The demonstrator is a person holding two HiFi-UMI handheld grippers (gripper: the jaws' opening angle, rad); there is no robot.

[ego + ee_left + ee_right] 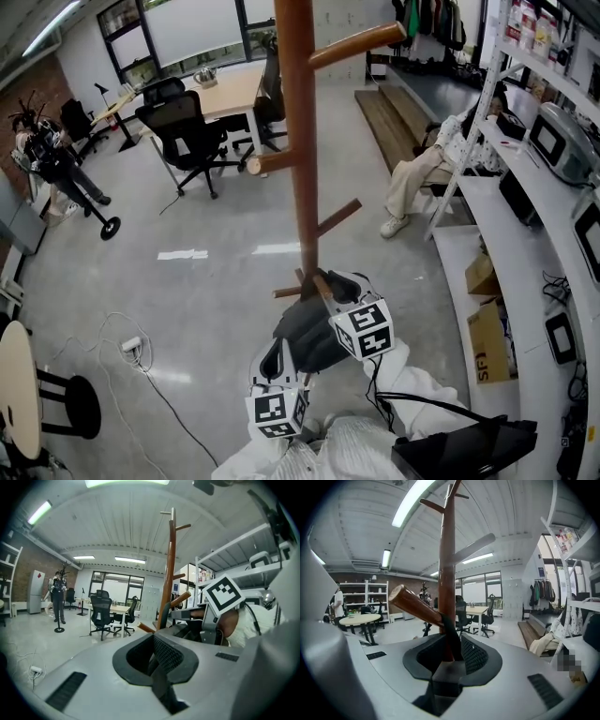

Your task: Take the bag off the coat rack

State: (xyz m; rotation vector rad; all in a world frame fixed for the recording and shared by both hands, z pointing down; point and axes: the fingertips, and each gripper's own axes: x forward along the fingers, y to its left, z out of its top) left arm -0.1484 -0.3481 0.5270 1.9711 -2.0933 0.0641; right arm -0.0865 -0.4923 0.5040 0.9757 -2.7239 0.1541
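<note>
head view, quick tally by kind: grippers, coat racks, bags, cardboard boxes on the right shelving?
grippers: 2 (left gripper, right gripper)
coat rack: 1
bag: 1
cardboard boxes: 2
total: 6

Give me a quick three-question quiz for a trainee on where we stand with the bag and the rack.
1. True or false: the bag strap is already off the peg.
2. What passes between the right tool's jaws? A) the bag strap B) a cable C) nothing
3. In the head view, which sits nearer the pole: the right tool or the left tool?
Key: 1 false, it loops over the peg; 2 A; 3 the right tool.
</note>
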